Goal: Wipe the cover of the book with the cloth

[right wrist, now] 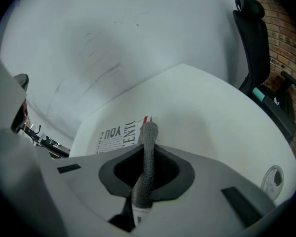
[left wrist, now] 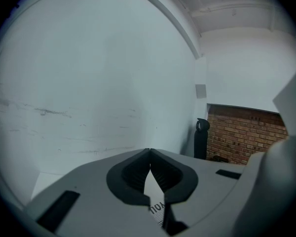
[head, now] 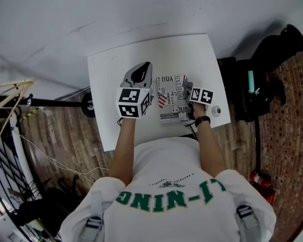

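Raised left gripper (left wrist: 149, 152) jaws together, right gripper (right wrist: 147, 149) pinching cloth (right wrist: 149, 131) over book (head: 170, 105)

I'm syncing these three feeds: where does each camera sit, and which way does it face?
Head view: on the person's head, steeply down at the table, book, left gripper and right gripper; forearms and shirt show.
Left gripper view: on that gripper, along its shut jaws toward a wall.
Right gripper view: on that gripper, along jaws shut on the cloth, over the table.
Shared: the book.
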Demonstrator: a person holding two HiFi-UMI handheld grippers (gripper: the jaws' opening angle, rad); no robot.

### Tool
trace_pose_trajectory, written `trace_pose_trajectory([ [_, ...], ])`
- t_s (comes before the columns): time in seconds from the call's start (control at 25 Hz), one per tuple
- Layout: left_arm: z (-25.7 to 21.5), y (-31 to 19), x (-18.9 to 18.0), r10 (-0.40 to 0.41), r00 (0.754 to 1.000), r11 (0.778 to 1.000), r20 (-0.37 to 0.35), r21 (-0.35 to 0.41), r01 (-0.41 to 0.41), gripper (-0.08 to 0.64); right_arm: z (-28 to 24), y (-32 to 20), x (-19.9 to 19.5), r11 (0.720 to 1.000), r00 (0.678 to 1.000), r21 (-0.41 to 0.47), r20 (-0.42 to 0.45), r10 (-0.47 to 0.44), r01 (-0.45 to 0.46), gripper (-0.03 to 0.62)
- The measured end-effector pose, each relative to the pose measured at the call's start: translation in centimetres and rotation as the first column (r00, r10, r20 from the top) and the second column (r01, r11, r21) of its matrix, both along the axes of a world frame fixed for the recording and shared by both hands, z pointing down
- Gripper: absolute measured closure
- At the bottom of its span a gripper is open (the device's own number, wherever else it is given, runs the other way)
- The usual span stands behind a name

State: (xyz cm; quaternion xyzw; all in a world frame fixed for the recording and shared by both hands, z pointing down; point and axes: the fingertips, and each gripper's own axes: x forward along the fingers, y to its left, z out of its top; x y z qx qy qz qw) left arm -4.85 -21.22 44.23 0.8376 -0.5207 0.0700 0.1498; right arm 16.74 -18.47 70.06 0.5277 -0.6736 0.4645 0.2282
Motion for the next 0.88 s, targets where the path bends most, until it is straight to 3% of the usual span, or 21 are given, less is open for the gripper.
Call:
trace_pose_trajectory([
  [0.08, 0.0, 0.1, -0.3, -0.007, 1.0, 1.0, -0.001, -0.002, 0.007, 0.552, -0.6, 0.1, -2.7, 1.0, 0.995, -0.005, 0.099, -0.009, 0.009, 0.545],
  [0.2, 0.2, 0.2, -0.6, -0.013, 1.0, 1.0, 0.0, -0.004, 0.013, 0.552, -2.0, 0.8, -8.9, 0.999, 0.947, -0.02, 0.319, -0.032, 0.041, 0.545],
  [0.28, 0.3, 0.3, -0.8, -0.016, 1.0, 1.0, 0.002, -0.007, 0.016, 0.552, -2.3, 1.8, -12.6, 0.993, 0.924, -0.026, 0.371, -0.095, 0.113, 0.545],
  [0.44, 0.1, 0.6, -1.0, -0.023, 1.0, 1.0, 0.0, -0.006, 0.023, 0.552, -0.8, 4.6, -16.7, 0.959, 0.92, -0.045, 0.295, -0.257, 0.281, 0.545],
  [0.6, 0.0, 0.6, -1.0, -0.021, 1.0, 1.0, -0.001, -0.001, 0.021, 0.552, 0.3, 5.7, -15.6, 0.931, 0.922, -0.047, 0.166, -0.351, 0.363, 0.545],
  [0.72, 0.2, 0.6, -1.0, -0.021, 1.0, 1.0, -0.004, -0.005, 0.021, 0.552, 0.2, 5.2, -12.7, 0.934, 0.932, -0.037, 0.084, -0.352, 0.355, 0.545],
  [0.88, 0.4, 0.6, -0.8, -0.015, 1.0, 1.0, -0.011, -0.01, 0.015, 0.552, 0.1, 4.7, -7.3, 0.958, 0.959, -0.042, 0.006, -0.282, 0.282, 0.543],
])
